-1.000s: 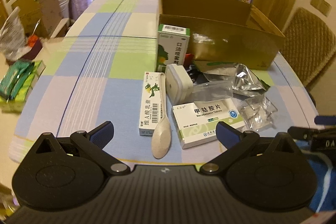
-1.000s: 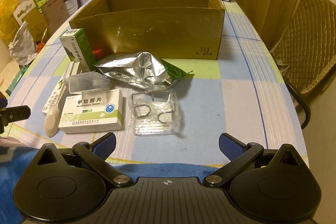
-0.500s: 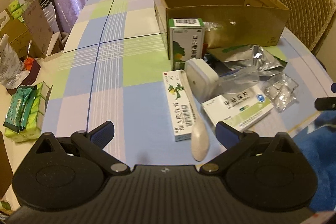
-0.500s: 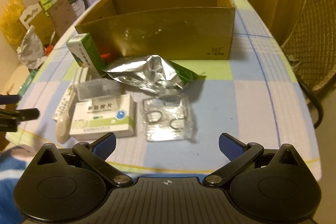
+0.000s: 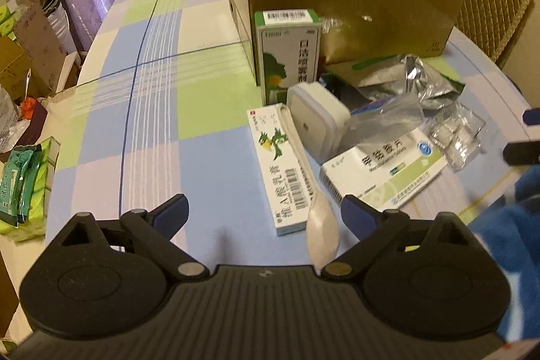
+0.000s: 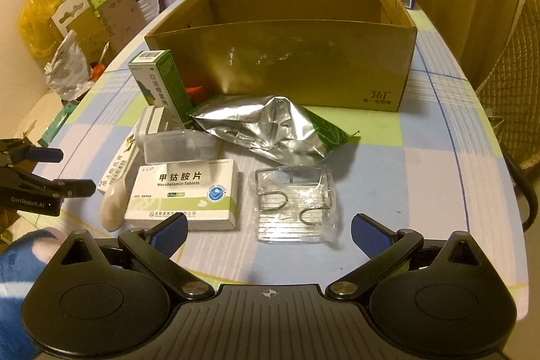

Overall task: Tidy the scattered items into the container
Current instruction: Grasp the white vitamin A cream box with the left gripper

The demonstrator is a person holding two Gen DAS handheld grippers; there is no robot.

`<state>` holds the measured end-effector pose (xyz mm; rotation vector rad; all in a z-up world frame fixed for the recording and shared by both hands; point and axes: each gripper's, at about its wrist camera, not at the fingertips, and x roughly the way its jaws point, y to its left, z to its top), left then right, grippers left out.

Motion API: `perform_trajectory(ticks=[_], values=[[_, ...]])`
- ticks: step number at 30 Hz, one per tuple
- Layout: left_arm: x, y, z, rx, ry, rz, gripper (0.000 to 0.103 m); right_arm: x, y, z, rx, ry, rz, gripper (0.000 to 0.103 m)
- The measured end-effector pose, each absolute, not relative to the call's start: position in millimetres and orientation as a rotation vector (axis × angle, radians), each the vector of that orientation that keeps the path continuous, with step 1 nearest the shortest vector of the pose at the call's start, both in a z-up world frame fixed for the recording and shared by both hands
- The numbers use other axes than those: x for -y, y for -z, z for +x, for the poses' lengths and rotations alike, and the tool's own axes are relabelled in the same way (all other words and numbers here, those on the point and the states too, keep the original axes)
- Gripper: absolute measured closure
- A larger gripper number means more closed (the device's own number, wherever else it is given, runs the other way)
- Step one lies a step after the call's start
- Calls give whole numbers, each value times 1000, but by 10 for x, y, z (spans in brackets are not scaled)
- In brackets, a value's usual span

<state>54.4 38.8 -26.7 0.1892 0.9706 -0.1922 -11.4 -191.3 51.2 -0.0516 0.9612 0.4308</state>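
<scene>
Left gripper (image 5: pixel 263 211) of mine is closing, jaws wide above the spoon (image 5: pixel 320 231) and ointment box (image 5: pixel 278 171) (nothing pinched); my right gripper (image 6: pixel 268 230) gapes empty near the cardboard box (image 6: pixel 287 70).

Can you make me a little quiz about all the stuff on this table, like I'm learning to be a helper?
1. True or false: the cardboard box stands behind the scattered things.
2. What lies on top of the long white box? A) a spoon B) a pen C) a key
3. Fill in: the tall green box stands ____, not lying flat.

Key
1. True. It stands open at the far side of the pile.
2. A. The pale spoon lies along it.
3. Upright, next to the cardboard box.
</scene>
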Motion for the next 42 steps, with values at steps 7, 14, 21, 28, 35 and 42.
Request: perform_trajectory(ticks=[7, 14, 21, 28, 35, 42], values=[[-457, 285, 524, -974, 203, 167, 14, 1860, -479, -80, -967, -433, -50, 2], [-390, 389, 637, -979, 212, 178, 16, 1901, -437, -46, -978, -415, -35, 2], [-554, 483, 782, -982, 148, 139, 20, 1890, -398, -5, -997, -407, -33, 2], [-469, 577, 923, -987, 209, 130, 18, 1892, -349, 64, -1016, -400, -15, 2], [-275, 694, 959, -1011, 247, 211, 19, 1873, -317, 104, -1023, -399, -10, 2], [-384, 726, 946, -1028, 227, 156, 70, 1834, -281, 139, -1031, -407, -21, 2]])
